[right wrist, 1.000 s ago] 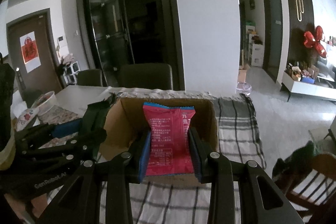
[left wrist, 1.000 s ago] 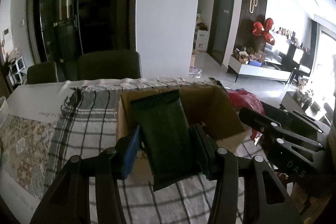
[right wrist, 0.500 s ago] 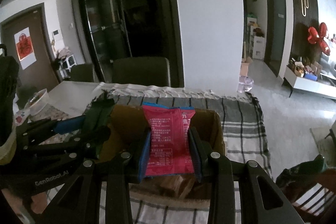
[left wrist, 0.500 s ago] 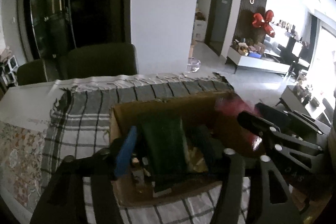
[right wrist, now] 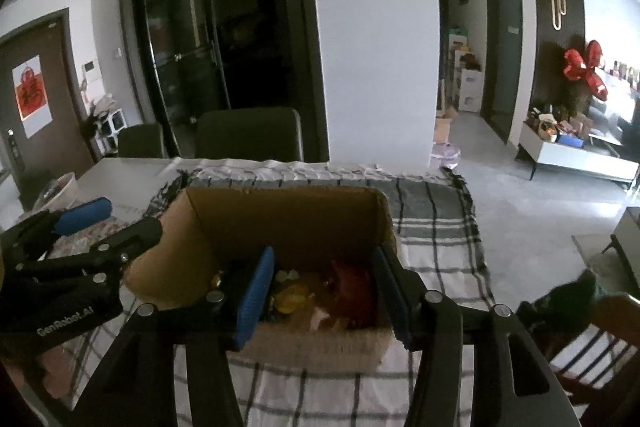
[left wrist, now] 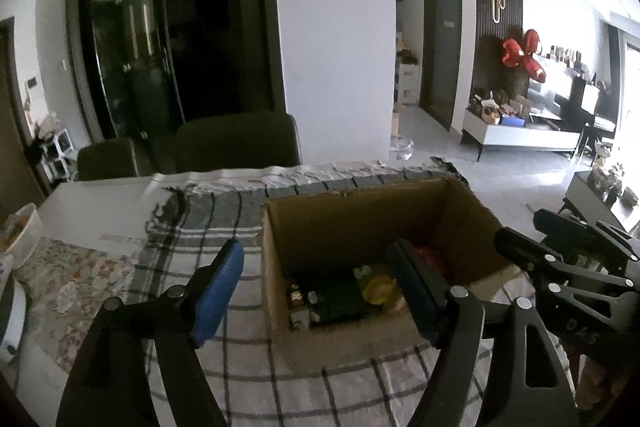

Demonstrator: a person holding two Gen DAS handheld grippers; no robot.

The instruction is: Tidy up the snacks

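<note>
Hovering spread wide and empty: left gripper (left wrist: 320, 287) and right gripper (right wrist: 322, 293), over the cardboard box (right wrist: 280, 219). Beyond the fingertips, green packet (left wrist: 340, 301) and red packet (right wrist: 354, 287) lying inside. Likely light, crinkly, slippery; best pinched flat across the sealed edges.

We see strong daylight entering from the far right, where the window (left wrist: 630, 99) glares to white. The room's left side, around the dark glass doors (right wrist: 180, 59), stays dim. The inside of the cardboard box (left wrist: 360, 223) lies in shadow, its contents murky. Both fisheye views bend straight lines and darken to black at the corners. Fine detail is soft and slightly blurred throughout.
</note>
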